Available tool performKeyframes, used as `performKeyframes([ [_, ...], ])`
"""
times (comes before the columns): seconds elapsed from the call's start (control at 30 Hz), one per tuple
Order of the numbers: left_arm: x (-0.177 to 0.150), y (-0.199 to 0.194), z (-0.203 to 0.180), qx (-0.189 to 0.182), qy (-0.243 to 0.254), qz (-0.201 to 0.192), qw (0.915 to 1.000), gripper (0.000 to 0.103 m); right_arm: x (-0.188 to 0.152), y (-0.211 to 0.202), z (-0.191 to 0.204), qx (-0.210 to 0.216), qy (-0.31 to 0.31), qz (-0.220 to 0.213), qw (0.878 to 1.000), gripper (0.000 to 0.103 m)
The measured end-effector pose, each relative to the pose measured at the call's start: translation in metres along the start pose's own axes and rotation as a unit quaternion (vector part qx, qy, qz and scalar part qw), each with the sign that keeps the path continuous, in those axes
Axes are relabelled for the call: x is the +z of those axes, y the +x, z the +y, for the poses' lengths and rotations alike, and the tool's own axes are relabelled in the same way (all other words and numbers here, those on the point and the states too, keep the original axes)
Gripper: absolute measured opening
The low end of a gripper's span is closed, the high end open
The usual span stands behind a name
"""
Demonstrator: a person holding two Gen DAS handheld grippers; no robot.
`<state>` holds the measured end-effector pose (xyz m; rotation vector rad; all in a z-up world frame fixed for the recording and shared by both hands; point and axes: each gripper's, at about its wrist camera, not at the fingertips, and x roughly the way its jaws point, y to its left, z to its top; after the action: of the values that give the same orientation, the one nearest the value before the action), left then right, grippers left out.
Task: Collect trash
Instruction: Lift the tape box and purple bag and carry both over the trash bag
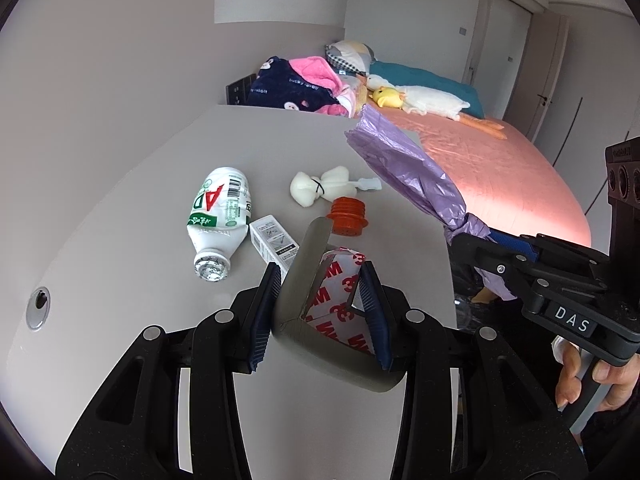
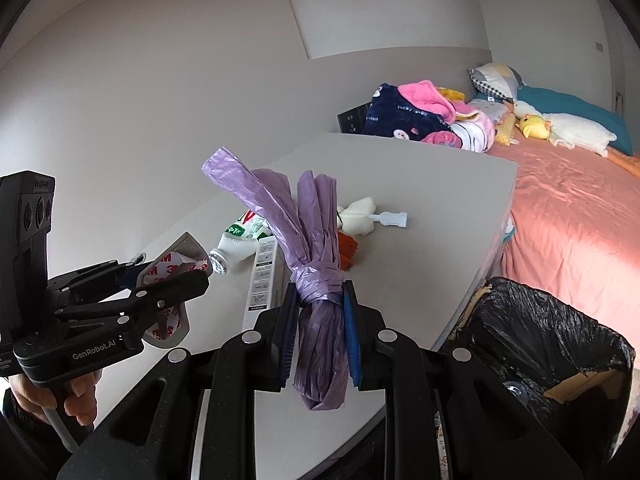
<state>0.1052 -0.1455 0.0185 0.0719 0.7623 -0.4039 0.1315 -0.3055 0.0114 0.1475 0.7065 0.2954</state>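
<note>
My left gripper (image 1: pixel 320 304) points down at a slant over the grey table (image 1: pixel 120 240), its jaws part-way closed on a bent grey corner guard (image 1: pixel 298 276) backed with red-and-white printed tape; the blue pads press it from both sides and it sticks forward past the fingertips. In the right wrist view that gripper sits to my left, held up off the table, with a hand (image 2: pixel 76 396) wrapped round its grip below.

My right gripper (image 2: pixel 320 328) also tilts downward, jaws narrow and clamped on a knotted purple trash bag (image 2: pixel 316 280); the knot sits just ahead of the pads, the twisted ends fan forward and up, and the folded body hangs back between the fingers. From the left camera this gripper is off to the right, with fingers (image 1: pixel 576 372) curled on its handle.

Ahead of the left fingertips, on the table, lie a crushed white bottle (image 1: pixel 218 216) on its side, a small white box (image 1: pixel 274 242) just beside it, an orange ribbed cap (image 1: pixel 346 216), and farther forward a white foam piece (image 1: pixel 320 186). Below and right of the right gripper stands a bin lined with a black bag (image 2: pixel 552 344), beside the table edge. A pink bed (image 2: pixel 580 220) lies beyond.
</note>
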Motion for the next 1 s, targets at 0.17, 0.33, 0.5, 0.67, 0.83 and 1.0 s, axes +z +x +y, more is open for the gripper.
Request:
performKeyframes([
  [0.17, -0.002, -0.005, -0.010, -0.005, -0.001, -0.004, 1.0000, 0.040, -0.005, -0.015, -0.008, -0.002, 0.007, -0.008, 1.000, 0.023],
  [0.33, -0.002, -0.010, -0.019, -0.011, -0.002, -0.009, 0.9999, 0.040, -0.010, -0.031, -0.014, -0.006, 0.011, -0.017, 1.000, 0.023],
  [0.5, -0.003, -0.014, -0.034, -0.020, 0.002, -0.013, 0.9997, 0.040, -0.014, -0.045, -0.022, -0.011, 0.016, -0.025, 0.999, 0.023],
  [0.67, -0.002, -0.016, -0.050, -0.032, 0.010, -0.015, 0.9993, 0.040, -0.018, -0.060, -0.030, -0.018, 0.023, -0.034, 0.999, 0.023],
  [0.83, -0.001, -0.017, -0.066, -0.042, 0.018, -0.017, 0.9988, 0.040, -0.023, -0.075, -0.040, -0.026, 0.030, -0.042, 0.998, 0.023],
  [1.0, -0.001, -0.019, -0.082, -0.051, 0.028, -0.018, 0.9982, 0.040, -0.028, -0.090, -0.051, -0.036, 0.038, -0.050, 0.997, 0.023],
])
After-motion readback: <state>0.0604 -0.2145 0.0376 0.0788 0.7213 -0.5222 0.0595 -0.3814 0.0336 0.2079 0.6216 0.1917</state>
